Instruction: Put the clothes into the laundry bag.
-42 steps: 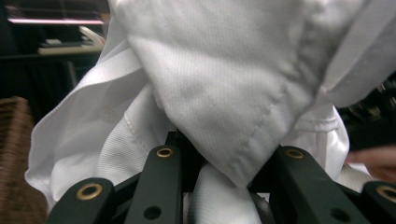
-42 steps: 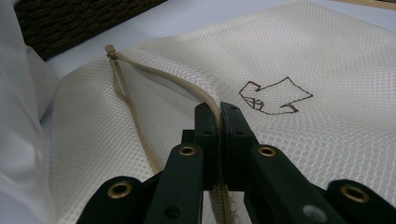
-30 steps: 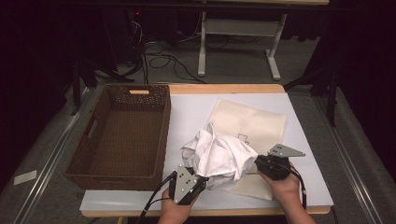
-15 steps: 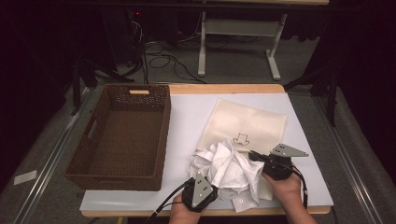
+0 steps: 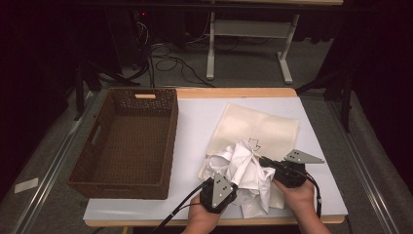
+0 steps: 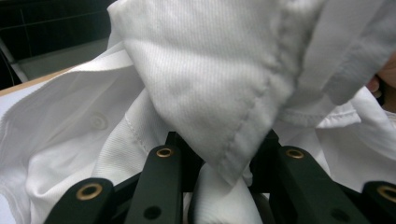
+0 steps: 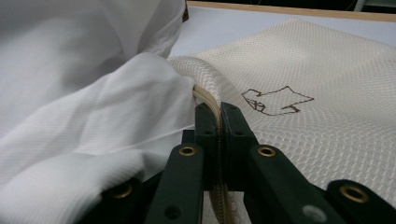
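Note:
A crumpled white shirt (image 5: 243, 163) is bunched at the near end of a cream mesh bag (image 5: 258, 129) lying flat on the table. My left gripper (image 5: 233, 176) reaches in from the front and is shut on a fold of the shirt (image 6: 210, 70), with the cloth draped over its jaws (image 6: 219, 140). My right gripper (image 5: 263, 160) comes from the right and is shut on the bag's zipper edge (image 7: 205, 100), with the shirt (image 7: 70, 93) pressing against that opening. An outline drawing (image 7: 275, 100) marks the bag's mesh (image 7: 336, 60).
A dark brown wicker basket (image 5: 124, 184) with nothing in it stands on the left of the white table top (image 5: 199, 122). The table's wooden front edge (image 5: 146, 224) runs just below both hands. Beyond the far edge are floor cables and a desk frame.
My left gripper has moved right along the front edge with the shirt, and the bundle has sunk lower and shifted toward the bag's mouth. The right gripper has kept still.

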`<state>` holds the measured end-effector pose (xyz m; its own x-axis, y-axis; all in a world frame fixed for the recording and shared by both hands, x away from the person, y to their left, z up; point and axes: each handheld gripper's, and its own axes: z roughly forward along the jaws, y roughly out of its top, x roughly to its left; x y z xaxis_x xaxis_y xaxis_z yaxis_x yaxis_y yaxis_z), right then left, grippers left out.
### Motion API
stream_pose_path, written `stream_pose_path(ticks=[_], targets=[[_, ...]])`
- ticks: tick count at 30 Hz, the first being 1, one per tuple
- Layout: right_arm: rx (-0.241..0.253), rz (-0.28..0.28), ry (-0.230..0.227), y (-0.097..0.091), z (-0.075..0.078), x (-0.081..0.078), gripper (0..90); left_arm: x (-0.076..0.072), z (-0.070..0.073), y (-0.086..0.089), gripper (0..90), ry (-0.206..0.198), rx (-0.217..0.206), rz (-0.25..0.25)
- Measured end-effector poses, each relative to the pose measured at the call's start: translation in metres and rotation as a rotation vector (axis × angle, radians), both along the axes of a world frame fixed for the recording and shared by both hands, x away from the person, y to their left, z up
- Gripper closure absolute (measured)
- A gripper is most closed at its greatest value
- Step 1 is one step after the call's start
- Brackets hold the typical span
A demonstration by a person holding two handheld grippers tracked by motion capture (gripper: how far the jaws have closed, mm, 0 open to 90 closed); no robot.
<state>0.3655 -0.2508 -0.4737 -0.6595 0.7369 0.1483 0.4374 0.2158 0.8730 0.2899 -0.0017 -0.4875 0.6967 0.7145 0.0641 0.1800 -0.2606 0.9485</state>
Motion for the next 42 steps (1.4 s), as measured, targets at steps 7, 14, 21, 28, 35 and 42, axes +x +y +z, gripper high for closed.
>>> stream_pose_path(ticks=[7,14,21,28,35,42], targets=[[0.018,0.011,-0.019,0.000,0.006,-0.003,88.1,0.007,-0.009,-0.014,71.3,0.037,0.052,-0.009],[0.025,0.016,-0.051,-0.002,0.013,-0.008,88.1,0.019,-0.015,-0.023,69.7,0.126,0.047,0.000],[0.026,0.014,-0.058,-0.006,0.012,-0.009,88.0,0.017,-0.013,-0.020,51.0,0.158,0.020,0.004],[0.018,0.012,-0.058,-0.005,0.011,-0.009,88.0,0.001,-0.008,-0.003,27.8,0.128,0.022,0.009],[0.012,0.008,-0.055,-0.004,0.010,-0.010,88.0,-0.013,-0.001,0.003,15.7,0.161,0.001,-0.031],[0.010,0.007,-0.052,-0.003,0.010,-0.008,88.0,-0.021,0.016,-0.006,16.9,0.144,-0.057,-0.064]])
